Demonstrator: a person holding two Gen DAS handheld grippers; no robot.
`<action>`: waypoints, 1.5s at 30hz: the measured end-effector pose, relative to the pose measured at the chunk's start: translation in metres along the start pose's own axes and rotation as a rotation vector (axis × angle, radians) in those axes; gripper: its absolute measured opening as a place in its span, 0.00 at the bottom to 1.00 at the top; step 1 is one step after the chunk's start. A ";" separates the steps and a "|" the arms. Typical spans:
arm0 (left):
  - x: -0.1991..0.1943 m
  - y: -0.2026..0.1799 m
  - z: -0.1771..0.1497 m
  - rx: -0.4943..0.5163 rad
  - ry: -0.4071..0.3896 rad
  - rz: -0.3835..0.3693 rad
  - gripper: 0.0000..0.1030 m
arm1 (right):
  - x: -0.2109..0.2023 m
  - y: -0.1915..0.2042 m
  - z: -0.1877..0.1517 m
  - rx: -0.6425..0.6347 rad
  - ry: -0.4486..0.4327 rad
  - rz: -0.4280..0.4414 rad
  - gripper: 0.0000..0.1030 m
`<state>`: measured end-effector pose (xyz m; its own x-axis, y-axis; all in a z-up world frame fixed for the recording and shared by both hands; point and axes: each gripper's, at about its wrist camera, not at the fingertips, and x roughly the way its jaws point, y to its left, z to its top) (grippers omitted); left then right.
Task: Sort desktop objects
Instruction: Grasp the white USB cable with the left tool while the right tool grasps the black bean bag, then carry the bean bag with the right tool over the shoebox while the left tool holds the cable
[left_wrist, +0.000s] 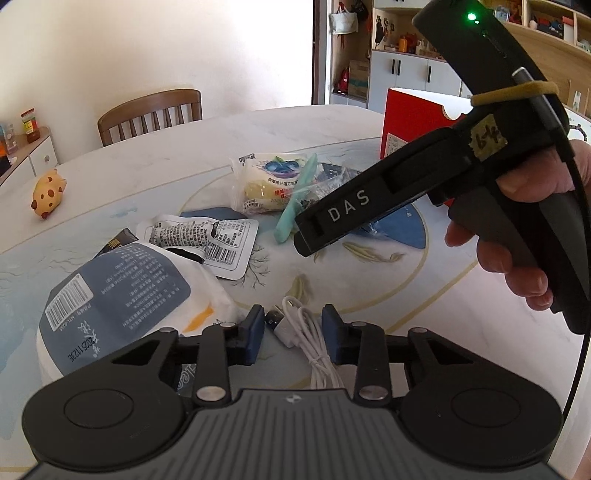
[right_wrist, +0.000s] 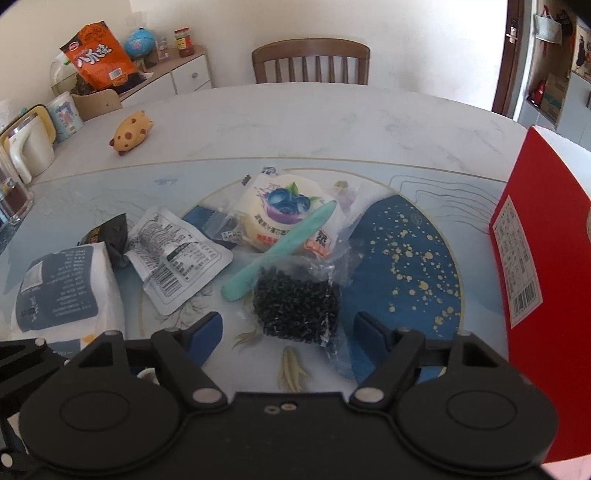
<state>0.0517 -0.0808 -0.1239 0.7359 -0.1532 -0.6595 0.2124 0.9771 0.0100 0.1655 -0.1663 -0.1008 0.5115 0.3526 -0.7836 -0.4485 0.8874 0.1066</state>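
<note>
While the left hand-held gripper (left_wrist: 293, 325) stands narrowed around the bundled white cable (left_wrist: 306, 332) on the counter (left_wrist: 325, 125), pads apparently not yet pressing, that cable looks light and floppy; pinching the tied middle seems safest.

We read "DAS" in white letters on the black bar of the right gripper (left_wrist: 314, 236), and a handwritten "64" on a yellowish tape label (left_wrist: 488, 141) higher on it. The white and blue packet (left_wrist: 110, 299) carries a barcode and a printed "2025112E". The other packets, the red box (right_wrist: 532, 258) and the orange bag (right_wrist: 99, 55) show Chinese print we cannot read.
</note>
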 end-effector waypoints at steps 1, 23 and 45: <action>0.000 0.000 0.000 0.002 -0.002 0.000 0.31 | 0.000 0.000 0.000 0.003 -0.002 -0.002 0.70; -0.001 0.006 0.002 -0.060 0.011 -0.008 0.20 | -0.021 -0.002 -0.004 -0.013 -0.036 -0.041 0.36; -0.031 0.005 0.027 -0.087 -0.069 -0.044 0.20 | -0.075 -0.019 -0.010 -0.006 -0.051 -0.054 0.36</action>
<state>0.0475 -0.0751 -0.0831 0.7703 -0.2035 -0.6043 0.1915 0.9778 -0.0851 0.1285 -0.2124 -0.0499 0.5718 0.3190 -0.7558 -0.4234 0.9039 0.0612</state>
